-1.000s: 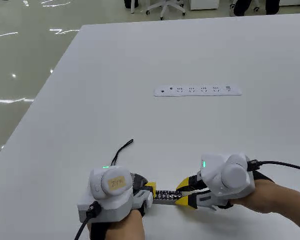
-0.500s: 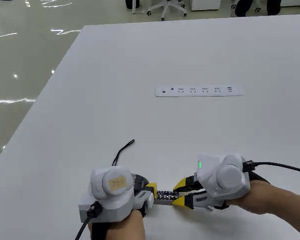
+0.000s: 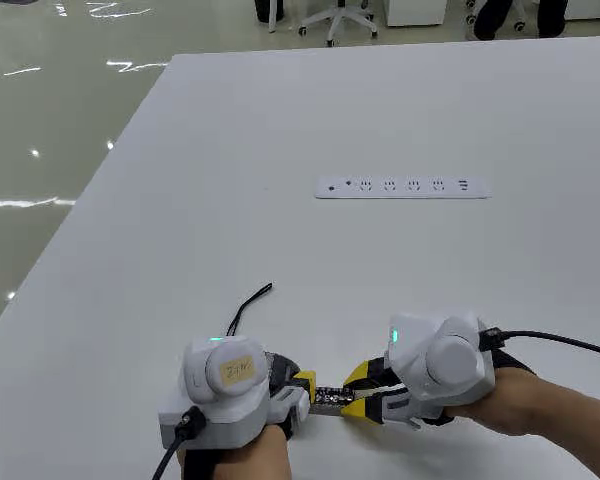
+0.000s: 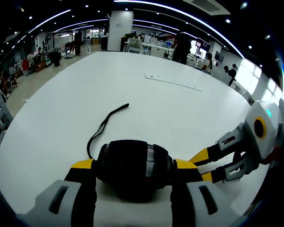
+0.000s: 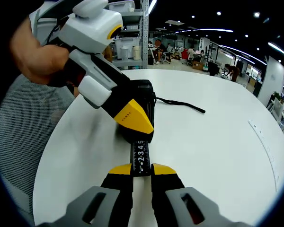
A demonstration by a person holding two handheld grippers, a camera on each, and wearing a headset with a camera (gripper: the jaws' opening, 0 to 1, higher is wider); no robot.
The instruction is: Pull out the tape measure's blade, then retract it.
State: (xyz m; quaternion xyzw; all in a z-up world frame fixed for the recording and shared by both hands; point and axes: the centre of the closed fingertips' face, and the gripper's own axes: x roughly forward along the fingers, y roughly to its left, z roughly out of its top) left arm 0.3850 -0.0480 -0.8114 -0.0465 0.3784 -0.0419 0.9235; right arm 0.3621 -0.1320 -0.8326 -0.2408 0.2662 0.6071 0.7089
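A black tape measure (image 4: 131,165) rests on the white table, its case clamped between the yellow-tipped fingers of my left gripper (image 4: 132,166), which is shut on it. In the head view the case (image 3: 278,368) peeks out beside the left gripper (image 3: 298,388). A short stretch of blade (image 5: 140,155) with numbers 2 to 5 sticks out of the case (image 5: 141,106). My right gripper (image 5: 141,169) is shut on the blade's end, close to the case. The blade (image 3: 328,397) bridges the small gap to the right gripper (image 3: 362,398). A black wrist strap (image 3: 248,305) trails from the case.
A white power strip (image 3: 402,187) lies flat farther back on the white table (image 3: 400,110). The table's left edge drops to a shiny floor. Office chairs stand beyond the far edge. Cables run from both grippers toward me.
The right gripper has moved left toward the left gripper, and the visible stretch of blade between them has grown shorter. The left gripper and case stay put.
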